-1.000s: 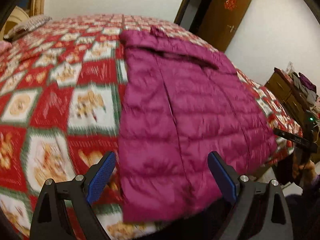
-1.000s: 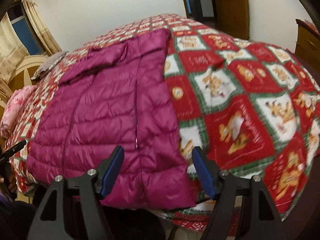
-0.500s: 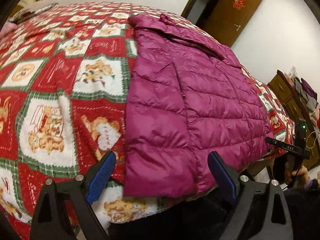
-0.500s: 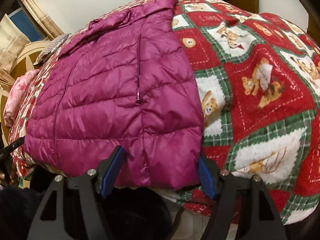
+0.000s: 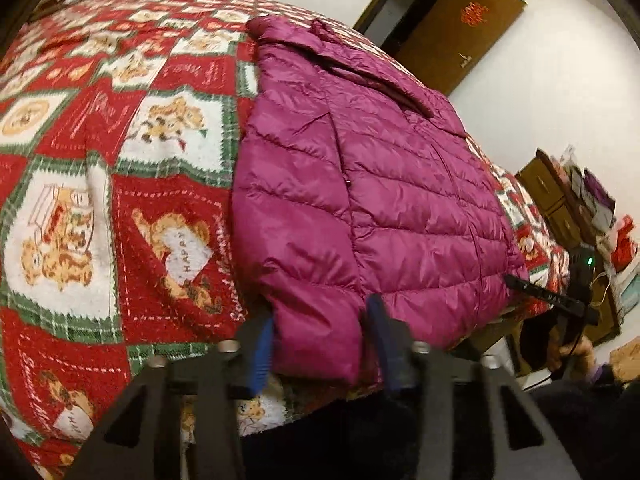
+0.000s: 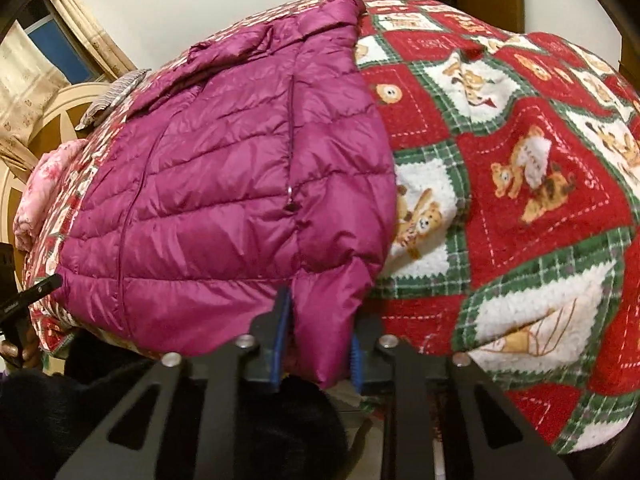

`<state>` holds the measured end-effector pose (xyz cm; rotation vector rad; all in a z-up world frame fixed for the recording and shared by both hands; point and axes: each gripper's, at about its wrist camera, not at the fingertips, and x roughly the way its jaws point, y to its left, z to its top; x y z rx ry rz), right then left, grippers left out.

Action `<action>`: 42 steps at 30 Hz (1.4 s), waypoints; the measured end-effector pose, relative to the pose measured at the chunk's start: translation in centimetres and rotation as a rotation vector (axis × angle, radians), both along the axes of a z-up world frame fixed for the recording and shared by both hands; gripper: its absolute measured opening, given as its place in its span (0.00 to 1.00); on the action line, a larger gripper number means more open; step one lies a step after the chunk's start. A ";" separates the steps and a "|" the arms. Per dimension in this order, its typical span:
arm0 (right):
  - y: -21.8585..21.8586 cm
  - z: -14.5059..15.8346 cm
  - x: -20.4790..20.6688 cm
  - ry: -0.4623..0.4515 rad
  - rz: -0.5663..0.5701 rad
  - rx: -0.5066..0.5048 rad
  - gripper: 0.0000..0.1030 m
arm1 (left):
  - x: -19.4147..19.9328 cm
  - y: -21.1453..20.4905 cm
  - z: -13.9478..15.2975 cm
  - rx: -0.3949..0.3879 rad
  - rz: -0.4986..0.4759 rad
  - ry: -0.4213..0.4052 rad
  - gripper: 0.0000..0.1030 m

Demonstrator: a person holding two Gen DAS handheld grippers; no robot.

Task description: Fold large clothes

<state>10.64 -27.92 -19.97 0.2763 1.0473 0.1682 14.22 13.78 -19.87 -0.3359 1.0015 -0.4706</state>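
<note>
A magenta quilted puffer jacket point(image 5: 380, 184) lies flat on the bed, collar at the far end and hem at the near edge. In the left wrist view my left gripper point(image 5: 320, 340) is at the hem's left corner, its jaws closing, and the blue pads squeeze bunched fabric between them. In the right wrist view the same jacket point(image 6: 240, 168) fills the left half. My right gripper point(image 6: 318, 344) is at the hem's right corner, jaws closing too, with a fold of the hem pinched between its pads.
A red, green and white patchwork blanket point(image 5: 100, 200) with bear pictures covers the bed. A brown door point(image 5: 460, 36) and a cluttered wooden dresser point(image 5: 560, 208) stand to the right. A pink pillow point(image 6: 40, 188), a bedhead and curtains are at the far left.
Both grippers came down to the jacket's near hem and their jaws went from wide open to closed on the fabric at each corner.
</note>
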 end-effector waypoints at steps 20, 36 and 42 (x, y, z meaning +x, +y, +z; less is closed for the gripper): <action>0.6 7.3 -1.8 -0.192 0.021 0.259 0.13 | -2.5 0.6 6.4 -0.233 -0.070 -0.220 0.07; -2.3 15.8 -7.0 -0.391 0.004 0.372 0.13 | -7.7 1.5 15.3 -0.410 -0.215 -0.507 0.07; -3.9 19.5 -5.9 -0.496 -0.013 0.400 0.13 | -4.7 2.8 17.8 -0.391 -0.143 -0.571 0.08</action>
